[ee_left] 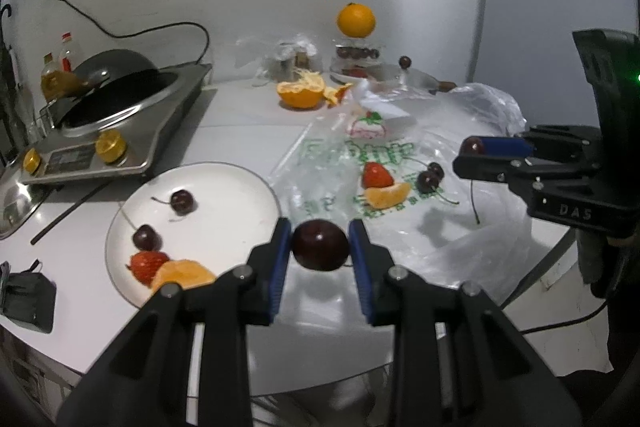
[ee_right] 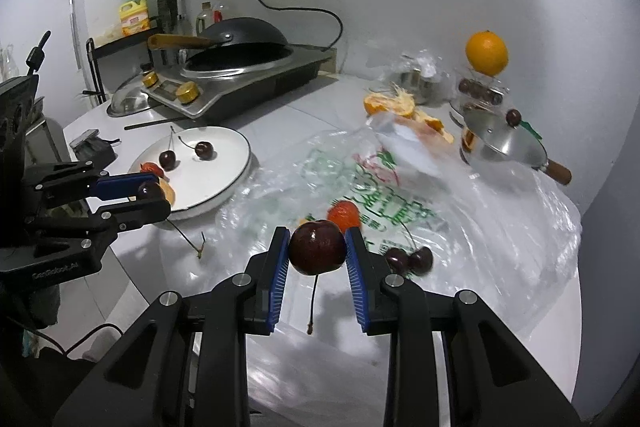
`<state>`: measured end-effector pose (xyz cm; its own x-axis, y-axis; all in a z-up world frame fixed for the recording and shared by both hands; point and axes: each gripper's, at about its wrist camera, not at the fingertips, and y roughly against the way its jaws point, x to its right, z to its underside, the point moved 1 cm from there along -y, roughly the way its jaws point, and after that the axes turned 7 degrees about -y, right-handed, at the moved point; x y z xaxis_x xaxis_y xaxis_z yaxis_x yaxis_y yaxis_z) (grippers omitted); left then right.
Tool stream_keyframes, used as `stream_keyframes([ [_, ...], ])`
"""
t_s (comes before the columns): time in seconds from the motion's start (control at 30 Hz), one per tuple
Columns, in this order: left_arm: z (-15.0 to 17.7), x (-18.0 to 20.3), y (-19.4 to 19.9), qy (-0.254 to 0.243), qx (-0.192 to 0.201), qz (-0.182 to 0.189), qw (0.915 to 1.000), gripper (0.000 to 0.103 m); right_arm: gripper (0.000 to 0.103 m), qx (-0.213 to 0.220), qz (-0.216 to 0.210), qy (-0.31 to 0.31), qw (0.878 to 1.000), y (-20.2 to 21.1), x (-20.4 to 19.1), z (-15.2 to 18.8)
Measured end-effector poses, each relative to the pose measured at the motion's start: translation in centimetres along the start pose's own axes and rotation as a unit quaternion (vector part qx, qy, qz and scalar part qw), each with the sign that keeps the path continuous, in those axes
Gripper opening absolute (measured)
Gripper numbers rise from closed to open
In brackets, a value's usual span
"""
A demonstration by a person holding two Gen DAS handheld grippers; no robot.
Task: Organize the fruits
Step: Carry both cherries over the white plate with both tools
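Note:
My left gripper point(ee_left: 320, 247) is shut on a dark cherry point(ee_left: 320, 245) and holds it above the table, just right of the white plate point(ee_left: 224, 183). The plate carries two cherries point(ee_left: 183, 201), a strawberry point(ee_left: 147, 264) and an orange segment point(ee_left: 182, 277). My right gripper point(ee_right: 317, 253) is shut on another cherry point(ee_right: 317, 246), its stem hanging down, above the clear plastic bag point(ee_right: 400, 211). On the bag lie a strawberry point(ee_left: 376, 175), an orange segment point(ee_left: 388, 195) and two joined cherries point(ee_left: 430, 178). The left gripper also shows in the right wrist view point(ee_right: 150, 191).
An induction cooker with a black wok point(ee_left: 116, 99) stands at the back left. A half-peeled orange point(ee_left: 302, 93), a whole orange point(ee_left: 355, 20) on a clear container, and a steel pot lid point(ee_right: 500, 143) are at the back. A black pouch point(ee_left: 28, 301) lies left.

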<state>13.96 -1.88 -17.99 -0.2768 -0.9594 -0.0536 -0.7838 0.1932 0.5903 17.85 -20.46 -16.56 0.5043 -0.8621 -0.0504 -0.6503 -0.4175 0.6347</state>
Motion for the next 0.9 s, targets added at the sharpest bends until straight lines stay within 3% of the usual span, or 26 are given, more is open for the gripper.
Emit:
stream_keyframes([
  [0.43, 1.0, -4.0, 1.2, 0.029, 0.013, -0.019, 0.9993, 0.030, 0.030, 0.003, -0.007, 0.027, 1.000, -1.1, -3.5, -1.9],
  [0.9, 1.7, -7.7, -0.1, 0.058, 0.009, -0.027, 0.9979, 0.030, 0.030, -0.001, -0.022, 0.049, 0.999, -3.8, -6.5, -4.3],
])
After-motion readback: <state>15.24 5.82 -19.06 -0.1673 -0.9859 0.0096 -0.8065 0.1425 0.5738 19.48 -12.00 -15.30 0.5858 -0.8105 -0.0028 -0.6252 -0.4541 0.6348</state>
